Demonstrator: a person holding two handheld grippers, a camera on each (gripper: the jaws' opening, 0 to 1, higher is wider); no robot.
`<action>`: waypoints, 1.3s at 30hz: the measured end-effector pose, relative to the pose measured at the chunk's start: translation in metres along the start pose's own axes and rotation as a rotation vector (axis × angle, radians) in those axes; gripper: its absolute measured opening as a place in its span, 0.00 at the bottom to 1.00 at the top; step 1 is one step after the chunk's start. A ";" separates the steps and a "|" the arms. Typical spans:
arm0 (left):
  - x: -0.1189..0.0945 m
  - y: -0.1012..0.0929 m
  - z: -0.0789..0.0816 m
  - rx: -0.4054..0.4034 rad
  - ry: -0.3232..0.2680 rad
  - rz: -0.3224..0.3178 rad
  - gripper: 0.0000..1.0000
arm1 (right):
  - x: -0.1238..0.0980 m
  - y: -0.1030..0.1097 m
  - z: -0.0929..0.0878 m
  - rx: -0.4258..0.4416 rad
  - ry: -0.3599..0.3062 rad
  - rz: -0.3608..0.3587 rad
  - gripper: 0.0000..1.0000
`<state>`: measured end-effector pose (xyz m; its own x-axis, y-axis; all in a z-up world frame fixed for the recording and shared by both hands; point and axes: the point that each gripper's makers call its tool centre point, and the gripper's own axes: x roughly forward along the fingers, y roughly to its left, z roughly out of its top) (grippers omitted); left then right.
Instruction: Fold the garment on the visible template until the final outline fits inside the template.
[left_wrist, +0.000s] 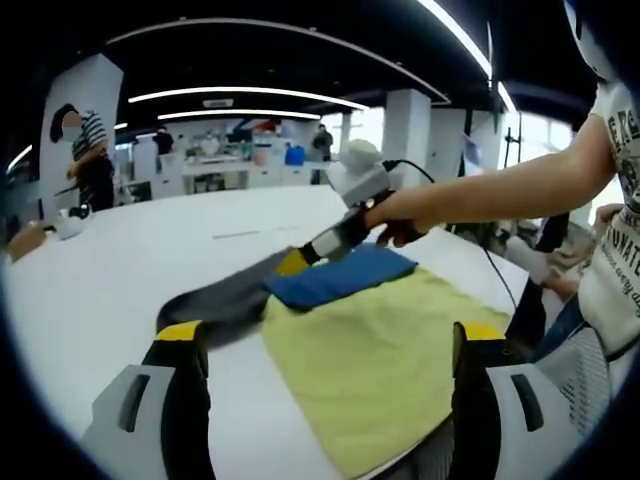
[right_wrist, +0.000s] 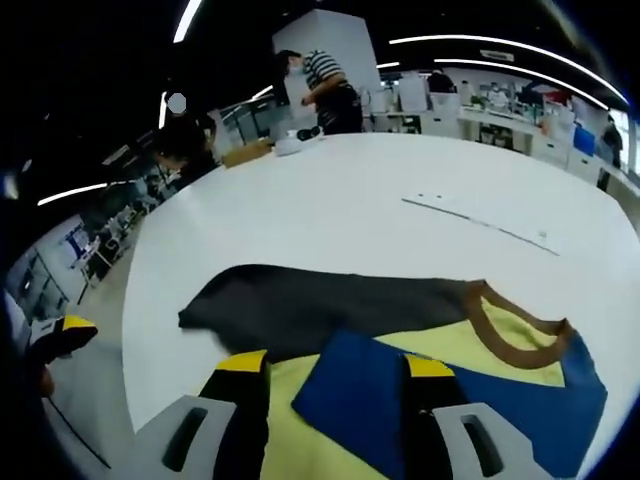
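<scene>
The garment (left_wrist: 370, 350) is lying flat on the white table (left_wrist: 120, 270), a soft matte knit in blocks of colour: a pale yellow body, a dark grey sleeve (right_wrist: 320, 305) stretching out sideways over the bare tabletop, a blue sleeve (left_wrist: 340, 275) lying folded over the yellow, and a brown ribbed neckband (right_wrist: 515, 325) curving in an open loop. The near hem of the garment is running out of the bottom of the left gripper view, and the blue panel is being cut off at the lower edge of the right gripper view. A template under the cloth is not something I can make out. The left gripper (left_wrist: 325, 345) is hovering above the garment's near yellow part with its jaws spread wide and nothing between them. The right gripper (right_wrist: 335, 370) is sitting low over the garment where the blue sleeve meets the grey one, its yellow-tipped jaws parted, one over the blue cloth and one over the yellow; whether they are pinching fabric I cannot tell. In the left gripper view a hand (left_wrist: 395, 220) is holding that gripper down at the blue sleeve. Past the garment a thin pale strip (right_wrist: 480, 225) is lying on the table.
</scene>
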<state>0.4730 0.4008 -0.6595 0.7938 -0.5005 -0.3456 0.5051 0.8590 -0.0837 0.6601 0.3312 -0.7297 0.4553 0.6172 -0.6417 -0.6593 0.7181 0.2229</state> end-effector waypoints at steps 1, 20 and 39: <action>0.000 0.000 0.000 0.002 0.000 0.000 0.99 | -0.004 -0.004 0.000 0.001 -0.004 -0.001 0.54; 0.002 -0.004 0.005 0.018 0.003 0.006 0.99 | -0.077 -0.087 -0.029 0.052 -0.032 -0.059 0.59; 0.004 -0.004 0.006 0.018 0.009 0.007 0.99 | -0.134 -0.151 -0.083 0.067 -0.011 -0.165 0.40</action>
<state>0.4759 0.3949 -0.6549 0.7946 -0.4931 -0.3543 0.5054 0.8605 -0.0641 0.6490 0.1137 -0.7382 0.5608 0.4929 -0.6652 -0.5343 0.8292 0.1640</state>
